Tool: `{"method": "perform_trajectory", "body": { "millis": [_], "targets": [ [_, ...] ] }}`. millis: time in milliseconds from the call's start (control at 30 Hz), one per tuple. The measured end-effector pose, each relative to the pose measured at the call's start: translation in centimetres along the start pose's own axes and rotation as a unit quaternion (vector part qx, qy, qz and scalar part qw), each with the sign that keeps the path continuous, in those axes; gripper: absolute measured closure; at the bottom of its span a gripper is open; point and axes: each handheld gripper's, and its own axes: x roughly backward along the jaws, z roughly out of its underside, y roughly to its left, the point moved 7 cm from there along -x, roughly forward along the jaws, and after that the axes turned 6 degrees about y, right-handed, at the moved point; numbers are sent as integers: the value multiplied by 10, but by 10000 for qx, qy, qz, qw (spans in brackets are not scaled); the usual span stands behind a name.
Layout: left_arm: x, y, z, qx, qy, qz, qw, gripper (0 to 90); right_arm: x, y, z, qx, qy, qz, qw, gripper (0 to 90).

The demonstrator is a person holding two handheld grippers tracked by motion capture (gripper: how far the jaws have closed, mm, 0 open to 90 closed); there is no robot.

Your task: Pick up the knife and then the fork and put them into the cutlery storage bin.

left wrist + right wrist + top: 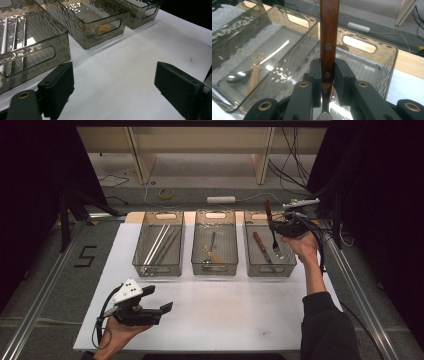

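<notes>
A fork (pixel 274 244) with a brown wooden handle (pixel 329 30) hangs tines down over the right-hand clear bin (pixel 270 270). My right gripper (pixel 281 226) is shut on its handle, and the pads (pixel 315 75) press on it from both sides in the right gripper view. A wooden-handled knife (pixel 262 247) lies inside that bin. My left gripper (pixel 159 298) rests in a hand near the table's front left, and its jaws stand wide open with nothing between them over the white tabletop (pixel 125 70).
Three clear bins stand in a row at the back of the white table. The left bin (pixel 157 270) holds long metal sticks (pixel 15 42). The middle bin (pixel 215 270) holds a metal spoon (pixel 238 76) and an amber one (pixel 255 70). Cables lie beyond the table.
</notes>
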Motion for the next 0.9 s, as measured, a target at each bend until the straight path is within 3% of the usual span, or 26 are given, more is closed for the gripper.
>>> {"method": "perform_trajectory", "body": {
  "millis": [533,900],
  "targets": [
    [0,0,0,-10,10,-6,10000,156,-13,-11,26,-2,261,200,9995,778],
    [0,0,0,-32,27,-7,10000,156,-23,-8,34,82,392,259,9989,778]
  ]
}}
